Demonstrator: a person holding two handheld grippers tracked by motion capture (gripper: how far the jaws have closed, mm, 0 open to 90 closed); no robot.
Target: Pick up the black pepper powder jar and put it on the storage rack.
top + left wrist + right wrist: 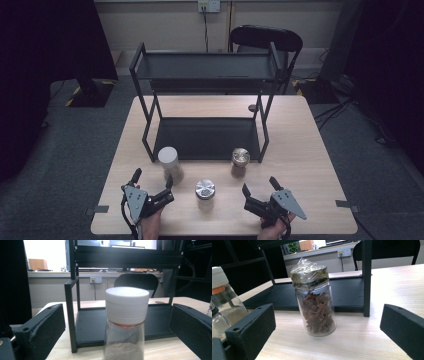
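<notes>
Three glass jars stand on the wooden table (300, 150) in front of a black two-tier rack (207, 135). The white-lidded jar (170, 163) (126, 322) holds pale powder and stands just ahead of my open left gripper (152, 180), between its jaws in the left gripper view. A jar of star anise (240, 162) (317, 307) with a foil-wrapped lid stands ahead of my open right gripper (260, 187), apart from it. Between the two grippers is a silver-lidded jar (205, 194).
The rack's lower shelf (205, 137) lies bare just behind the jars, its upper shelf (205, 67) above. A black chair (265, 40) stands beyond the table. A small dark disc (252, 107) lies on the table behind the rack.
</notes>
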